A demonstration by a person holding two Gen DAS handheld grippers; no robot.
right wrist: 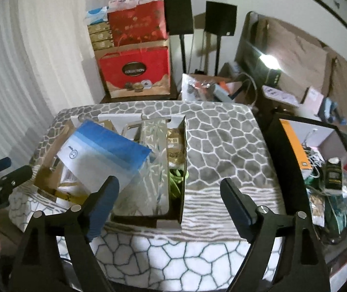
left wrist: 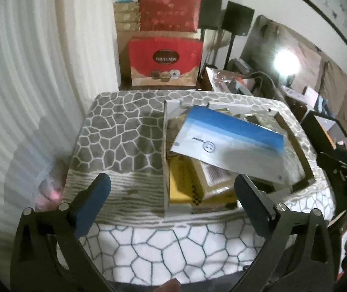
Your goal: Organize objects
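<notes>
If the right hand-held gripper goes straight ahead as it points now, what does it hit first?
Probably the silver leaf-patterned packet lying in the cardboard box, right between the open right hand-held gripper fingers; depth is uncertain.

Blue-and-white box point(right wrist: 105, 155) lies tilted atop the full cardboard box point(right wrist: 182, 170); right gripper point(right wrist: 169, 192) fingers spread, empty.

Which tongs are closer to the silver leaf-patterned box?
The right tongs: the silver leaf-patterned box lies directly between their open fingers. The left tongs stand open off the cardboard tray's far side.
</notes>
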